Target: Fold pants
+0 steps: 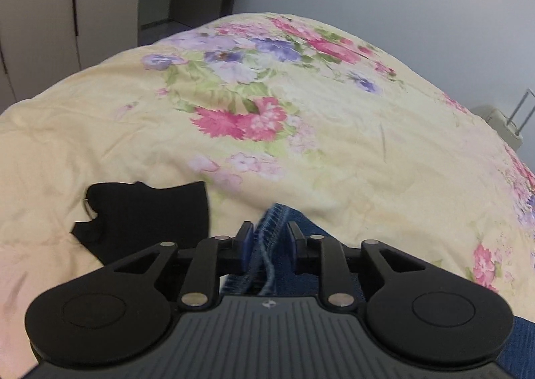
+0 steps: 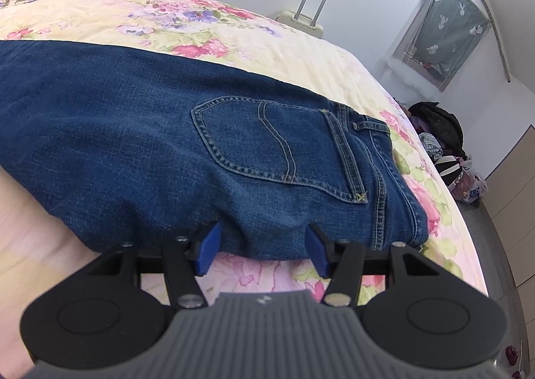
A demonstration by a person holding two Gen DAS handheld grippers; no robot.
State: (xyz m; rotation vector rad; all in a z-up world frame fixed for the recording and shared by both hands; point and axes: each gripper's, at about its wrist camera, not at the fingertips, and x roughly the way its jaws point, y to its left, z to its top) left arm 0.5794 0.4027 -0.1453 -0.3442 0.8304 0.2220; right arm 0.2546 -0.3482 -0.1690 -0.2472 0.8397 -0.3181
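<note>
Blue jeans (image 2: 150,131) lie flat on the floral bedspread (image 2: 301,58), folded lengthwise, back pocket up and waistband to the right. My right gripper (image 2: 262,247) is open at the near edge of the jeans' seat, its blue pads on either side of the cloth edge. In the left wrist view a hemmed edge of the jeans (image 1: 269,228) stands between the jaws of my left gripper (image 1: 269,238). The jaws stand a little apart with the denim between them, and I cannot tell whether they pinch it.
A black garment (image 1: 143,215) lies on the bedspread (image 1: 301,131) left of the left gripper. A cream suitcase (image 2: 306,19) stands behind the bed. Clothes and bags (image 2: 441,145) are piled on the floor at the right. Wardrobe doors (image 1: 40,11) stand at the far left.
</note>
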